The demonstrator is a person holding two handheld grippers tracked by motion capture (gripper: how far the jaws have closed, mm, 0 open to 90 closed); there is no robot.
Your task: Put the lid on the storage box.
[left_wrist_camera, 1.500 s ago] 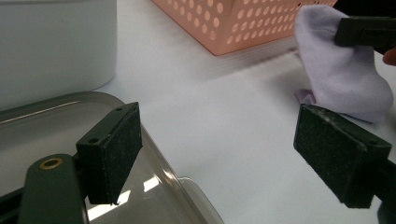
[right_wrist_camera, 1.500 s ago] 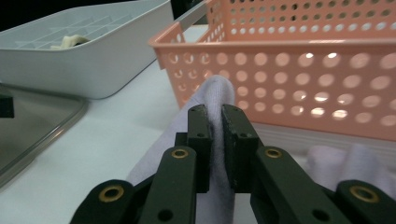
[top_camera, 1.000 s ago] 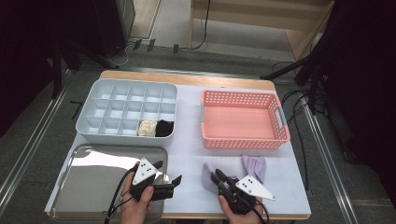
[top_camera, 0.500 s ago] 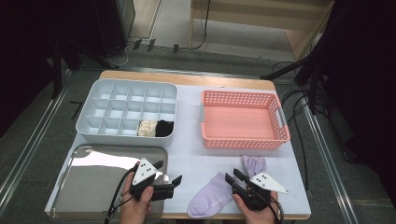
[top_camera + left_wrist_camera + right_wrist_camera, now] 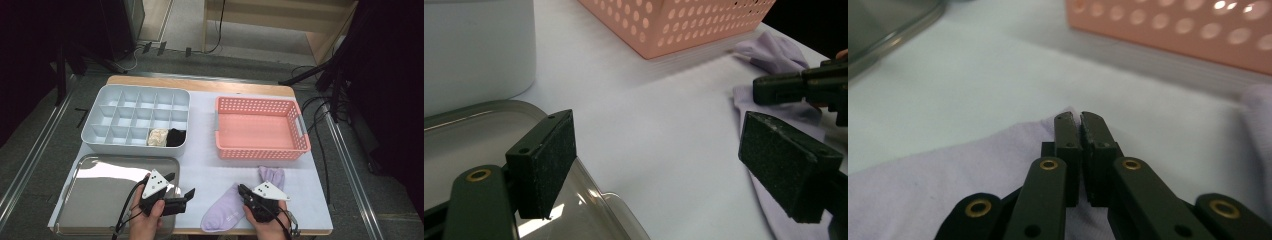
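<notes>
Right now my right gripper (image 5: 1080, 120) pinches the lilac sock (image 5: 226, 209) by a thin fold; it may slip out (left gripper (image 5: 659, 165) gapes, empty).

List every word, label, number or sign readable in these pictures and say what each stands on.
No text here is readable.
The purple sock under the right gripper bears a small pale mark, too small and blurred to read.
The pink basket, grey divided tray and metal tray carry no lettering.

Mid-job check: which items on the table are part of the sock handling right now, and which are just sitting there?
In the job:
right gripper, shut on the near lilac sock
second lilac sock
left gripper, open

Lying about:
pink basket
divided grey organiser
metal tray
</notes>
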